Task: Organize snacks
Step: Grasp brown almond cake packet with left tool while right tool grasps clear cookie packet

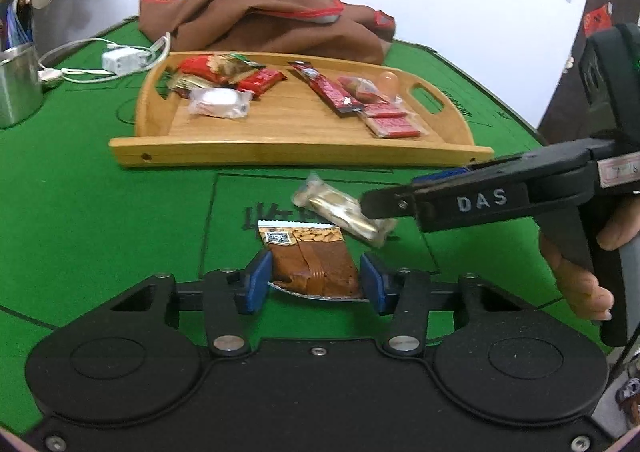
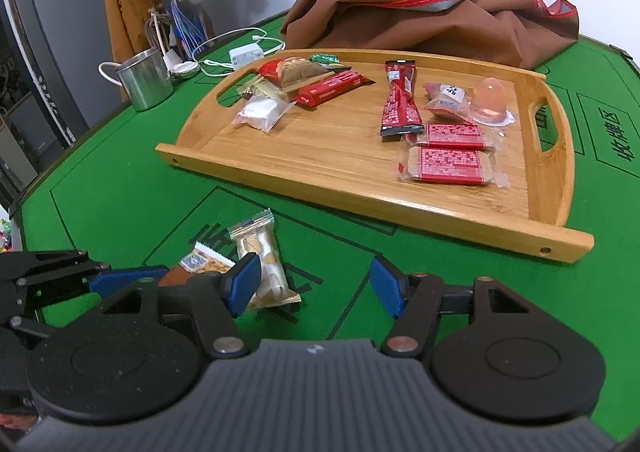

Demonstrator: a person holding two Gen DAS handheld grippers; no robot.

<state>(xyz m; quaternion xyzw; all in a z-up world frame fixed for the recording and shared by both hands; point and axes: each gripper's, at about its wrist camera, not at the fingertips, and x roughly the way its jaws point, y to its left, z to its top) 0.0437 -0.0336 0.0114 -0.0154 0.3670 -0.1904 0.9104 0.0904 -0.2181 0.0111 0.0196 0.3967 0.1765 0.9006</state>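
Note:
A wooden tray (image 1: 280, 154) (image 2: 360, 204) on the green table holds several wrapped snacks, mostly red packs (image 2: 446, 164) on its right and a mixed pile (image 1: 224, 72) on its left. In front of the tray lie a brown almond snack pack (image 1: 312, 256) and a pale nougat bar (image 1: 340, 208) (image 2: 260, 252). My left gripper (image 1: 316, 280) has both blue pads against the sides of the brown pack on the table. My right gripper (image 2: 316, 282) is open and empty, just right of the nougat bar; in the left wrist view its fingers (image 1: 384, 204) reach over the bar's end.
A brown cloth bag (image 1: 272, 12) (image 2: 432, 4) lies behind the tray. A steel mug (image 1: 16, 84) (image 2: 146, 78) and a white charger with cable (image 1: 120, 60) (image 2: 244, 54) sit at the far left. Hanging items are beyond the table's left edge.

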